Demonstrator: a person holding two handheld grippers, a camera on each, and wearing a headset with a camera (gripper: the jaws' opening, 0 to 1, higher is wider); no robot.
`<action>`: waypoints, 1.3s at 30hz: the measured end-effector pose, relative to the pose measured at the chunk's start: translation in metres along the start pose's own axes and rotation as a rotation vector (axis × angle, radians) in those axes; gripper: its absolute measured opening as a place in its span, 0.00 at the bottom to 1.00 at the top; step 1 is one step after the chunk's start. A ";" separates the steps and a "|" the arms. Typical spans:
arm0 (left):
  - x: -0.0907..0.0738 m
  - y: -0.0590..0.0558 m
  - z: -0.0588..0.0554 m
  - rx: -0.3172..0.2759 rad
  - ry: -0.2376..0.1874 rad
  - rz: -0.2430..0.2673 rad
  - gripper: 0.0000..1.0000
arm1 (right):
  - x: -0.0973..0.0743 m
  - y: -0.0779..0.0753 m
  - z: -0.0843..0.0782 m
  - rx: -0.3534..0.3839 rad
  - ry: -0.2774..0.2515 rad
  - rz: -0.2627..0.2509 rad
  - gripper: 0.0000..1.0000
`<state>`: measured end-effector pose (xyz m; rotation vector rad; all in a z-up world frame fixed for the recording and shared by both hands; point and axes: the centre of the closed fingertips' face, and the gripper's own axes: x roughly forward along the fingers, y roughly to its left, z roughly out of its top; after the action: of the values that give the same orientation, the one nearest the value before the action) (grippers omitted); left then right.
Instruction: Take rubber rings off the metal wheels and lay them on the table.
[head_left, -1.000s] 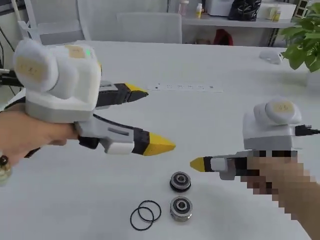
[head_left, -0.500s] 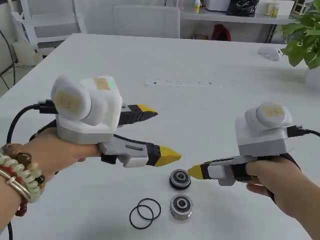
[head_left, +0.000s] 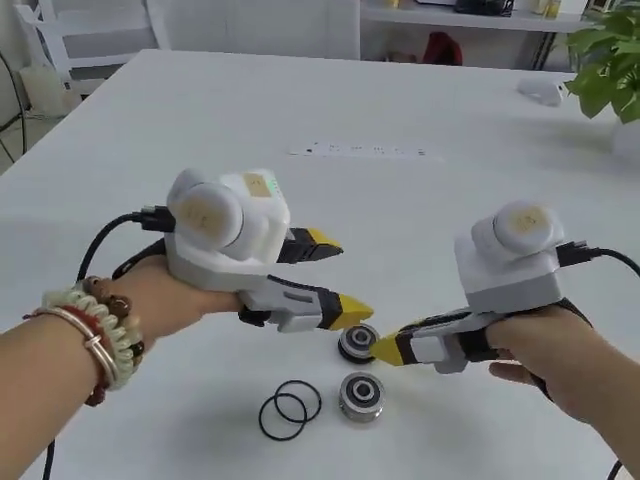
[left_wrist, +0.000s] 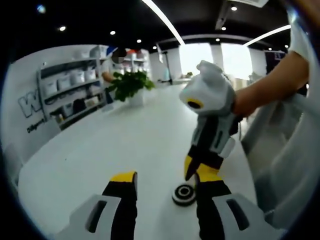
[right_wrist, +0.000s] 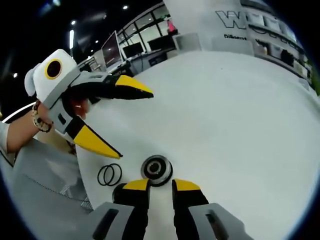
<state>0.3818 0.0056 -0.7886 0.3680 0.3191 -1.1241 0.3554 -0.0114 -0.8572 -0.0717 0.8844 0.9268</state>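
White table holds two metal wheels and two loose rubber rings.

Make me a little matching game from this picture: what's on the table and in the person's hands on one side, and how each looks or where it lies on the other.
Things:
1. far wheel
2. near wheel
3. rubber rings
4. left tool

Descriptions:
A. jaws spread wide apart
B. lying flat on the table, overlapping each other
C. silvery rim, right beside the loose rings
D. dark rim, just at the tip of the right tool

Pairs: 1-D, 2-C, 3-B, 4-A
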 end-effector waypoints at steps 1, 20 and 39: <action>0.002 -0.001 -0.003 0.000 0.012 -0.004 0.48 | 0.000 0.000 0.000 -0.005 0.000 -0.001 0.16; 0.017 -0.023 -0.034 0.064 0.057 -0.072 0.30 | 0.007 -0.001 -0.006 -0.116 0.033 -0.014 0.20; 0.025 -0.029 -0.044 0.022 0.078 -0.070 0.16 | 0.015 0.006 -0.002 -0.182 0.011 -0.005 0.25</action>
<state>0.3629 -0.0066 -0.8426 0.4234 0.3908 -1.1849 0.3540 0.0016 -0.8666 -0.2357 0.8079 1.0016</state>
